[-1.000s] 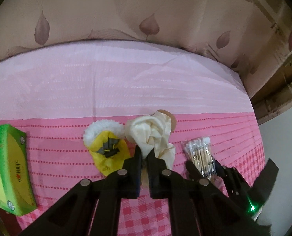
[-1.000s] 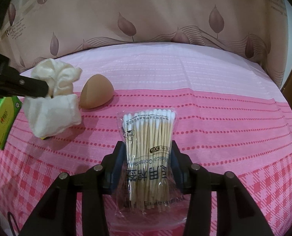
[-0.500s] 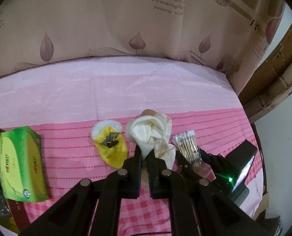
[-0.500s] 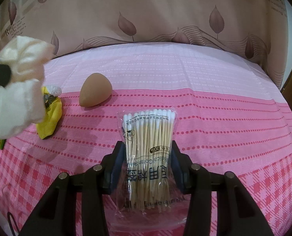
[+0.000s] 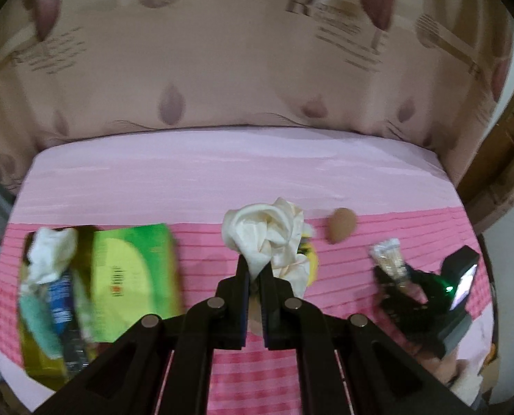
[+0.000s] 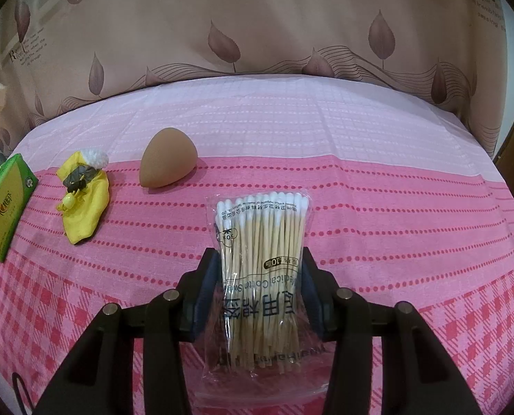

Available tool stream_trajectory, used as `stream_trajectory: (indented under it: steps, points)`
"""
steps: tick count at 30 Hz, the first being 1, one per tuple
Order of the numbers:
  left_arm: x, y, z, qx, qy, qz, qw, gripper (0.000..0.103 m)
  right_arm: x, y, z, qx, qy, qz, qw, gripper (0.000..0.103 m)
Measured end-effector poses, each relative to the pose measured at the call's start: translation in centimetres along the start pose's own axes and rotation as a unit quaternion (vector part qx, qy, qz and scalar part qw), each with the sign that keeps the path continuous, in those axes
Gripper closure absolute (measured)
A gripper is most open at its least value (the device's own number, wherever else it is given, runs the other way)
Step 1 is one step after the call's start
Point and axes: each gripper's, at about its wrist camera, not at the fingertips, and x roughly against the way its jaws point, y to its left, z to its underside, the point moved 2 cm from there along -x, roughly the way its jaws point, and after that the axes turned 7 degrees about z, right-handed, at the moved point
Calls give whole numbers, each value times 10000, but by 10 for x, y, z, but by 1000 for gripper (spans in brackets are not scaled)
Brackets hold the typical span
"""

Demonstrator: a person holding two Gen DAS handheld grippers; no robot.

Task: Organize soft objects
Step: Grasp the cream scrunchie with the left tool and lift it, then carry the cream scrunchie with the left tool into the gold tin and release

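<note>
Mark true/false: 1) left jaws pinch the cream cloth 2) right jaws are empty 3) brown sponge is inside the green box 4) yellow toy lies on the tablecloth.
1) The left gripper pinches the cream cloth. True.
2) The right gripper is empty. False: it is shut on the cotton swab pack.
3) The brown sponge is inside the green tissue box. False: it lies on the tablecloth.
4) The yellow toy lies on the tablecloth. True.

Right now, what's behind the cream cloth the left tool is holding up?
In the left view, the cream cloth hides most of a yellow soft toy; only its edge peeks out. The right view shows it whole.
</note>
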Motion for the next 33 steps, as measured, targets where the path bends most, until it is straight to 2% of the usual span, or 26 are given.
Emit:
stream_trajectory:
  steps: [10,15,21,25,33]
  points:
    - [44,99,8,458,-289,-945,9940,98,-3,0,-1,31,3,30,10000,58]
    - [53,150,17,769,-270,-1298,9882,98,-3,0,0,39,2,40,10000,59]
    - [53,193,26,1037,-222,-1598,9814,98,-3,-1,0,57,-1,59,10000,59]
    - [46,216,32,1129,-172,-1697,9789,98,-3,0,0,58,-2,61,10000,59]
    - [24,233,44,1191,-50,-1440,9824,98,-4,-2,1,92,-7,99,9999,59]
